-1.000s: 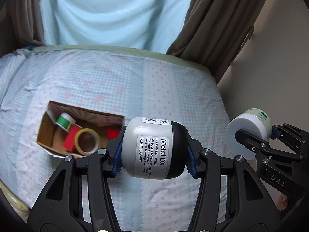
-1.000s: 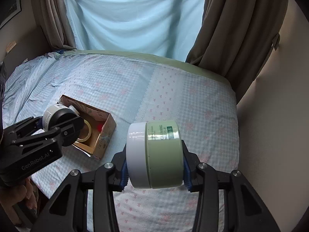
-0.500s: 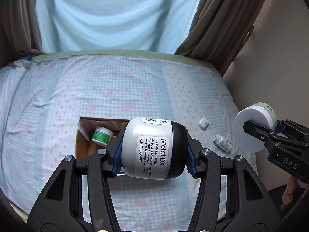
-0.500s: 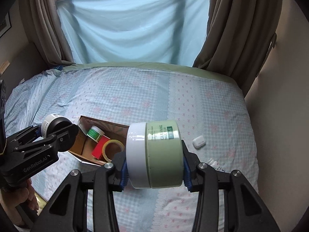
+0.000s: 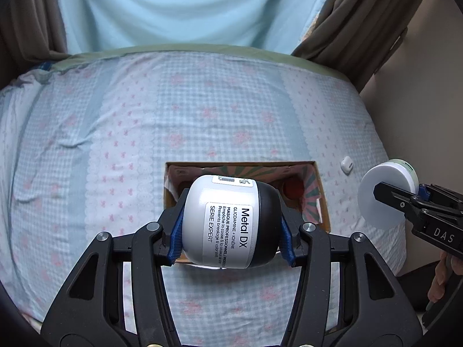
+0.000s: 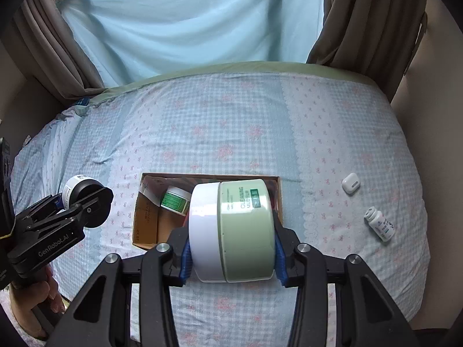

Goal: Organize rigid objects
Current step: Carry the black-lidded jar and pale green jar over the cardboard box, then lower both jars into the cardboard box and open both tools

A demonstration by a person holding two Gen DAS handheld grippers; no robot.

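My left gripper (image 5: 231, 237) is shut on a white and black Metal DX jar (image 5: 231, 222), held on its side above the near edge of an open cardboard box (image 5: 317, 199). My right gripper (image 6: 231, 248) is shut on a green jar with a white lid (image 6: 234, 231), held above the same box (image 6: 144, 225). The box holds a small green-labelled jar (image 6: 175, 199) and a red object (image 5: 292, 189). The right gripper also shows at the right of the left wrist view (image 5: 405, 202), and the left gripper at the left of the right wrist view (image 6: 69, 211).
A white earbud case (image 6: 350, 182) and a small white pill bottle (image 6: 379, 223) lie on the checked bedsheet (image 6: 231, 133) right of the box. Curtains (image 6: 188, 20) hang behind the bed. A wall (image 5: 419, 101) runs along the bed's right side.
Both views have swung so the box now sits centred under the two held jars. The earbud case and pill bottle have come into the right wrist view. Both grips are unchanged.
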